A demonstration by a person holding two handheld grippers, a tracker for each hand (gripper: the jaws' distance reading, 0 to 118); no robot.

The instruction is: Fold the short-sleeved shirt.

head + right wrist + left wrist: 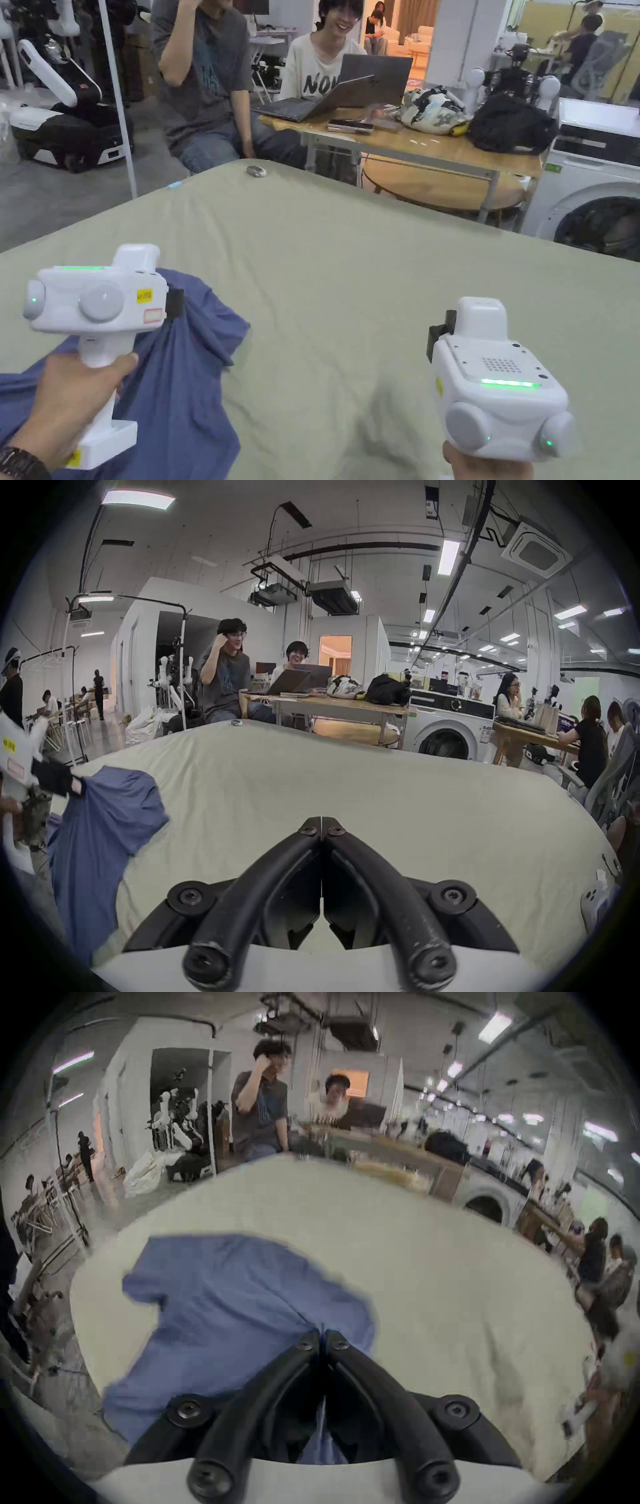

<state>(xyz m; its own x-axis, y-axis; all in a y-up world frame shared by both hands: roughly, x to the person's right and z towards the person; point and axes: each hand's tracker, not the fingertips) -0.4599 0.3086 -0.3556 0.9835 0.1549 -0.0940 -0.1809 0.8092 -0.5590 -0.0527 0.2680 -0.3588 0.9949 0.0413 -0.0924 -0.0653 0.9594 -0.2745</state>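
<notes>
A blue short-sleeved shirt lies crumpled at the near left of the pale green table cover. My left gripper is shut on a pinched fold of the shirt, lifting it off the cover; cloth runs back between its jaws. In the right gripper view the left gripper holds the shirt up at the far left. My right gripper hovers over bare cover to the right of the shirt, shut with nothing between its jaws. In the head view the right gripper points away from me.
A small grey object lies at the far edge of the cover. Beyond it two people sit at a wooden table with laptops and bags. A washing machine stands at the right.
</notes>
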